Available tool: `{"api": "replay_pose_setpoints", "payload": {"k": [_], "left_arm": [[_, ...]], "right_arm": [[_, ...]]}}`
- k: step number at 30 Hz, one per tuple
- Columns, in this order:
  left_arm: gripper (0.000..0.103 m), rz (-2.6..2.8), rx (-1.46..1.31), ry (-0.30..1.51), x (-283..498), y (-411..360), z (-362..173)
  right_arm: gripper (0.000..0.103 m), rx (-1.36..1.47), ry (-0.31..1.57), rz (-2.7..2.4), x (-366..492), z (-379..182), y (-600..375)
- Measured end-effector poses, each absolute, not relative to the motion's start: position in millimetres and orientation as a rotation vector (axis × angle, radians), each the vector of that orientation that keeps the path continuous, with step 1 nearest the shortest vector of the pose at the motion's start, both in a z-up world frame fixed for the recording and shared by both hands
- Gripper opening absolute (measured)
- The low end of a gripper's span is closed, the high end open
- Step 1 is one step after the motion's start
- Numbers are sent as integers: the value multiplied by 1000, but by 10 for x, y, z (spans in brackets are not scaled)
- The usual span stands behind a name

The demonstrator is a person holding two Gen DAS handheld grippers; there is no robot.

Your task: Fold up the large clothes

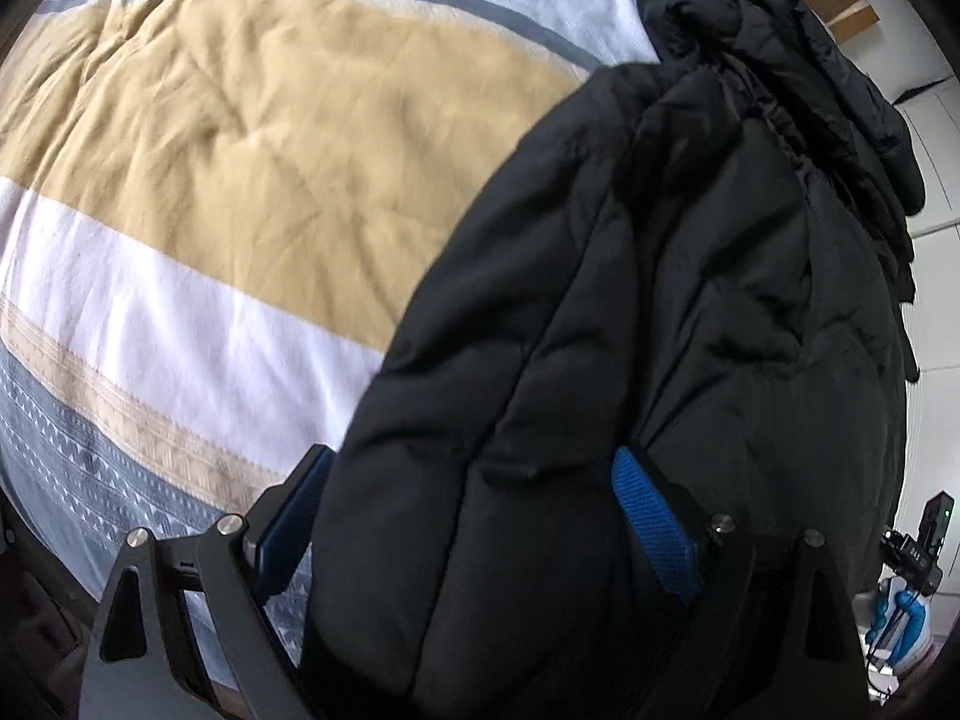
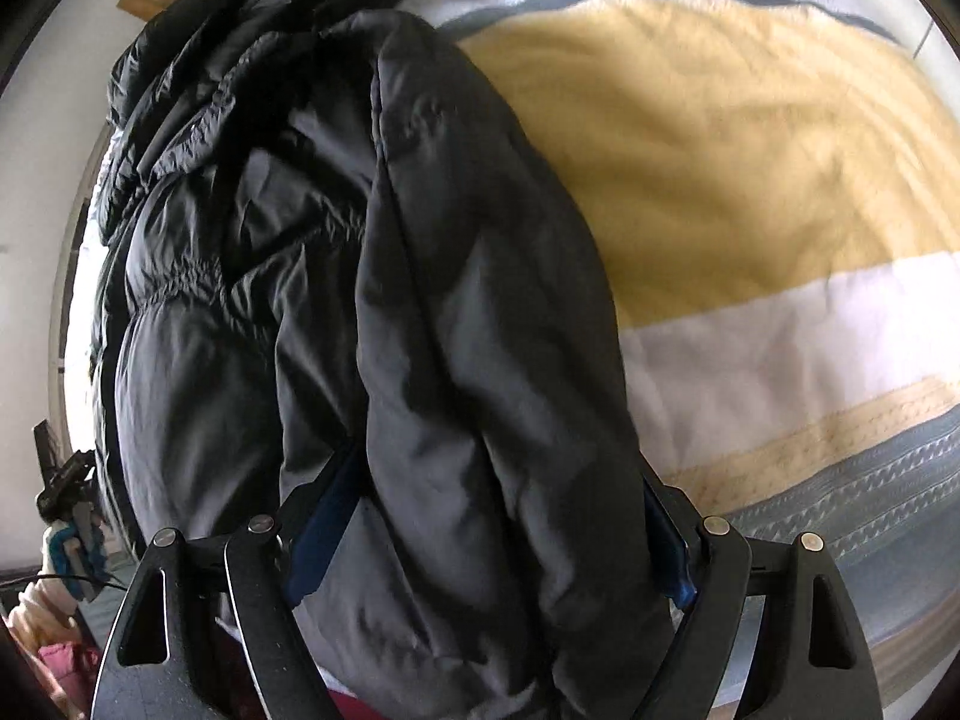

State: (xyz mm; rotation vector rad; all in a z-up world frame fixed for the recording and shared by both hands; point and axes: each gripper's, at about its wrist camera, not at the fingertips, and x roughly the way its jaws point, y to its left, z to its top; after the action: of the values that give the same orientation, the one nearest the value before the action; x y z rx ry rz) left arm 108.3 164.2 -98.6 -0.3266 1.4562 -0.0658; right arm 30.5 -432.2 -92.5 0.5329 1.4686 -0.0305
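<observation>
A black puffer jacket [image 1: 660, 300] lies bunched along the right side of the bed; it also shows in the right wrist view [image 2: 390, 270] along the left side. My left gripper [image 1: 474, 516] is shut on a thick fold of the jacket, its blue pads [image 1: 654, 522] pressing the padding from both sides. My right gripper [image 2: 498, 522] is shut on another thick fold of the same jacket, with its blue pads [image 2: 327, 516] mostly hidden by fabric. Both held folds are lifted toward the cameras.
The bed is covered by a striped duvet [image 1: 240, 138] in yellow, white and grey, also in the right wrist view [image 2: 750, 180]. A wooden headboard edge [image 1: 840, 6] and white wall lie beyond the jacket. A small device on a stand [image 1: 918, 546] is at the bedside.
</observation>
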Motion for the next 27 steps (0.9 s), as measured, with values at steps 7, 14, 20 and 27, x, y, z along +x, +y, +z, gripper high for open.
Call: {"api": "replay_pose_setpoints", "payload": {"k": [7, 14, 20, 27], "left_arm": [[56, -161, -376, 1510, 1050, 1468, -952], [14, -224, -399, 1543, 1013, 1308, -714], [10, -251, -440, 1522, 1079, 1298, -387], [8, -238, -545, 1412, 1370, 1475, -97]], "right_arm": [[41, 612, 1509, 49, 190, -962, -4311], [12, 610, 1526, 125, 164, -741, -4182], [8, 608, 1464, 178, 334, -303, -4141], [8, 598, 1370, 160, 531, 100, -4243]]}}
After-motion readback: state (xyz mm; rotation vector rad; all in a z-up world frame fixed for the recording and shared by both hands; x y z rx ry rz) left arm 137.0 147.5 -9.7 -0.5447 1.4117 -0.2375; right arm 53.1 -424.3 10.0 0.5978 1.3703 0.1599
